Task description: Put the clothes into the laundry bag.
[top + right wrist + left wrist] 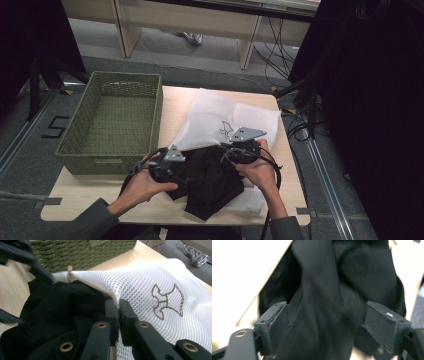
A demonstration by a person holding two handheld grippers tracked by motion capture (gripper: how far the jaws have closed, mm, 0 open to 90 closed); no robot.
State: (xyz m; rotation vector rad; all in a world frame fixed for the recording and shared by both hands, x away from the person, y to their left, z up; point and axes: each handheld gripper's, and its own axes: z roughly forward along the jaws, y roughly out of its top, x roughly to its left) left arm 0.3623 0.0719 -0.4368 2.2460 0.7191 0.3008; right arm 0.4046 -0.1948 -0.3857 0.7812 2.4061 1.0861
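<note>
On a pale wooden table [90, 192] over grey floor, the black garment [210, 182] lies between the left gripper's [325, 322] spread jaws; the right gripper [117, 308] pinches the white mesh laundry bag [155, 280] edge beside a green woven basket [112, 122].

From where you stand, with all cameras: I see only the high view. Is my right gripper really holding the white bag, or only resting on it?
Observer: The right gripper is shut on the edge of the white mesh laundry bag, right at its opening.
Operator: And the left gripper, has it closed on the black garment?
Observer: No. The left gripper is open; the black garment lies between its jaws, unpinched.
Operator: Is there any mark on the bag?
Observer: Yes, a brown embroidered shirt outline beside the right gripper.
</note>
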